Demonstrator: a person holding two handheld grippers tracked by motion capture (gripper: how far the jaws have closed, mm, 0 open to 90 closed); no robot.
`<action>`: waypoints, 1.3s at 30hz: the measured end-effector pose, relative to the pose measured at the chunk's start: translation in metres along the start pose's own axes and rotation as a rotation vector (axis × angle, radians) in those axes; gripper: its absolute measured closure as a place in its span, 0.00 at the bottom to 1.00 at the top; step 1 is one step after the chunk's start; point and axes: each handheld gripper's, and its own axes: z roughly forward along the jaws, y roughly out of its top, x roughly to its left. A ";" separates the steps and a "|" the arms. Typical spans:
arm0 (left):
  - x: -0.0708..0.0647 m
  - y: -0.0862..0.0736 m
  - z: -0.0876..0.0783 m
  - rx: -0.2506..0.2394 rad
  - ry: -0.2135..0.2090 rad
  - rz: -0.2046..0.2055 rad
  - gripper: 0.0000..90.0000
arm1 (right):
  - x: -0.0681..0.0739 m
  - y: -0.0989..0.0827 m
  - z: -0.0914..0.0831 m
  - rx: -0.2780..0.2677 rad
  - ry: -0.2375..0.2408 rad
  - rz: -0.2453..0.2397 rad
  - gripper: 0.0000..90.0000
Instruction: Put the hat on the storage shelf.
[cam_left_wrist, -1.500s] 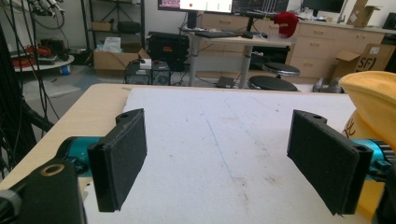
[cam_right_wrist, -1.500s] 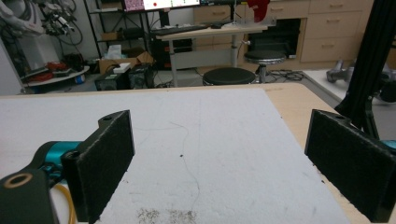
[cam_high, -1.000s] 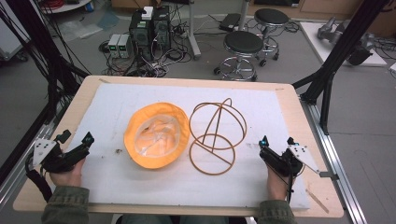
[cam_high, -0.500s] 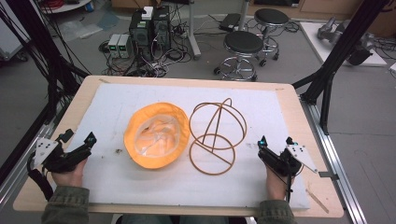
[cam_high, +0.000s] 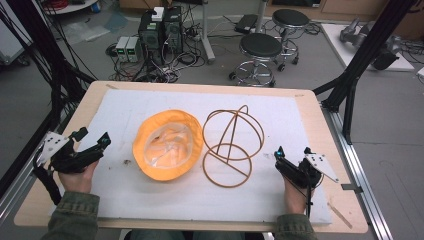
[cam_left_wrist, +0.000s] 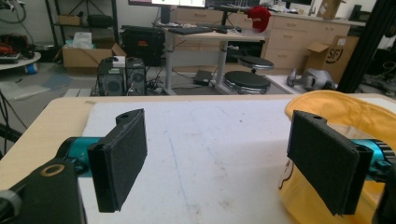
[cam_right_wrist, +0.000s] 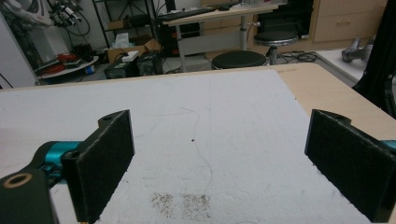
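One left gripper (cam_high: 92, 141) sat at the table's 8 o'clock, held in one hand (cam_high: 80, 172); its jaws stood wide apart with nothing between them, as the left gripper view (cam_left_wrist: 219, 163) confirmed. One white mat (cam_high: 125, 195) covered most of the one wooden table (cam_high: 320, 120).

One orange bucket hat (cam_high: 167, 145), upturned with its pale lining showing, lay on the mat just left of centre, at 3 o'clock from the left gripper and apart from it. In the left gripper view the hat's brim (cam_left_wrist: 327, 105) sat behind the right-hand jaw; whether they touched could not be told.

One wire hat frame (cam_high: 231, 145), a dome of thin brown hoops, stood at 3 o'clock from the hat, its base ring just beside the brim.

One right gripper (cam_high: 292, 156) lay at the table's 4 o'clock, held in one hand (cam_high: 295, 197), well apart from the frame. The right gripper view (cam_right_wrist: 219, 172) showed its jaws wide apart over bare mat.

Two black stools (cam_high: 260, 47) stood on the floor at 12 o'clock.

Compared with half a second before: the hat and the frame had not moved; both grippers kept nearly the same places.
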 end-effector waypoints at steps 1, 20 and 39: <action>-0.002 0.002 0.002 0.004 -0.005 0.006 0.23 | 0.000 0.000 0.000 0.000 0.001 0.003 0.08; -0.016 0.022 0.047 0.135 -0.103 0.010 0.23 | -0.001 0.000 0.002 0.000 -0.001 -0.014 0.08; -0.024 0.015 0.082 0.232 -0.156 0.003 0.23 | -0.001 0.000 0.003 0.004 0.007 -0.012 0.08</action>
